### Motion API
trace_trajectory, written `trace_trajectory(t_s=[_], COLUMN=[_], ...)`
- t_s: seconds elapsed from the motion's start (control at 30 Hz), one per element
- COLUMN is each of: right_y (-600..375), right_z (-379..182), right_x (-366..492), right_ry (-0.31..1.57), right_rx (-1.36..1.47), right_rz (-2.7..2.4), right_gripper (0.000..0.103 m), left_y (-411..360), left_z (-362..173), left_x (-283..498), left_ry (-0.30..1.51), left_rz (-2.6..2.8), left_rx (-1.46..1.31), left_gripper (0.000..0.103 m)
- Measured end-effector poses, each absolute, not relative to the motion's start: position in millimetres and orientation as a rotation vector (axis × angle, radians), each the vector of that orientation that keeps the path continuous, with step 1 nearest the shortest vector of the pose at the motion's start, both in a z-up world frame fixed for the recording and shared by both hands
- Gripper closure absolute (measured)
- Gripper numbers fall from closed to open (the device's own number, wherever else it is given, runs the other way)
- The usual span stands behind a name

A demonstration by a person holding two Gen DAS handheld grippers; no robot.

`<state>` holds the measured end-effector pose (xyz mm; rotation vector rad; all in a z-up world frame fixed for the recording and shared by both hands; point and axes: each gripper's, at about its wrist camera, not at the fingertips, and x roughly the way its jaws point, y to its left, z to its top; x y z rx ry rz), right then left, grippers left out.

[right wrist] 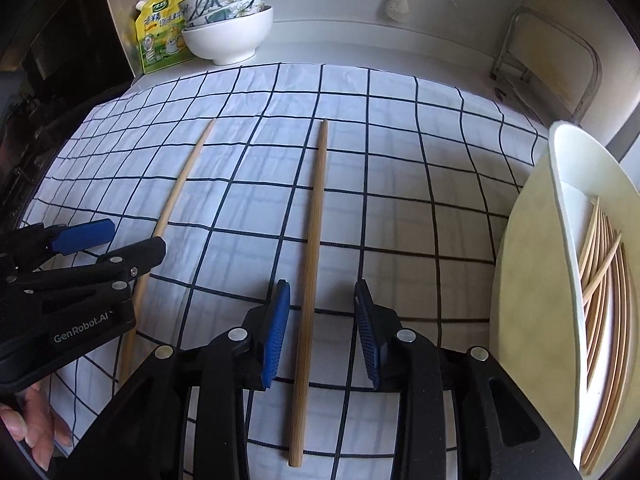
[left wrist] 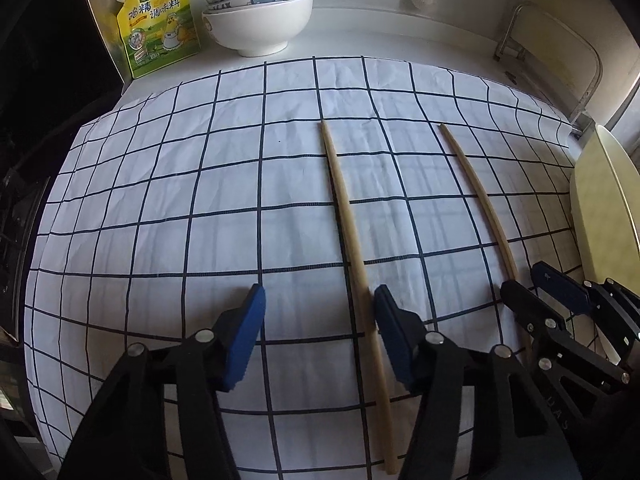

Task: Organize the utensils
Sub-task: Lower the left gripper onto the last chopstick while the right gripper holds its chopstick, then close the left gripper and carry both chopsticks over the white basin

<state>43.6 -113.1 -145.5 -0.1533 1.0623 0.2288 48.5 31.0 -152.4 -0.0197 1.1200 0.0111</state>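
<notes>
Left wrist view: my left gripper (left wrist: 320,336) hangs low over the checked cloth (left wrist: 168,208), its blue-padded jaws spread wide and holding nothing. A pale chopstick (left wrist: 352,256) runs lengthwise along the cloth just inside my right-hand pad, close beside it; whether they touch I cannot tell. A second, browner chopstick (left wrist: 478,196) lies well to the right, roughly parallel, its near end passing under my right gripper (left wrist: 532,284), whose jaws stand apart around that end. At the right edge stands a cream tray (left wrist: 596,216). Behind the cloth, a yellow seasoning pouch (left wrist: 160,20) leans beside stacked bowls (left wrist: 258,12): patterned ones nested in a plain white one.

Right wrist view: my right gripper (right wrist: 322,324) is released, jaws parted on either side of the browner chopstick (right wrist: 314,248), which lies flat on the cloth (right wrist: 400,200) between the pads, touching neither. The pale chopstick (right wrist: 180,192) sits to the left, its lower stretch passing under my left gripper (right wrist: 128,240), which is also unclenched. My left hand (right wrist: 36,432) shows at the bottom-left corner. On the right, the cream tray (right wrist: 532,280) holds a bundle of chopsticks (right wrist: 604,292) laid along its length. The pouch (right wrist: 164,28) and bowls (right wrist: 228,24) stand at the back left.
</notes>
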Motion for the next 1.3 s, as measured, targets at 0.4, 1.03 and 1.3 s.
trace_trajectory(t_s=[0.4, 1.03, 1.3], right_y=[-120.4, -167.1, -269.1], right_z=[-143.0, -45.7, -23.0], right_x=[47.0, -1.6, -17.2], right_ry=[1.096, 0.948, 0.883], right_rx=[-0.048, 0.166, 0.242], right_rz=[0.238, 0.188, -0.041], right_gripper=[0.097, 0.097, 0.097], left_y=[30.8, -1.1, -109.0], left_z=[-147.6, -54.7, -18.0], left_x=[43.6, 40.1, 49.1], left_ry=[1.149, 0.999, 0.897], left_rz=[-0.078, -0.227, -0.475], left_rx=[-0.015, 0.025, 0.096], left_gripper=[0.096, 0.096, 0.096])
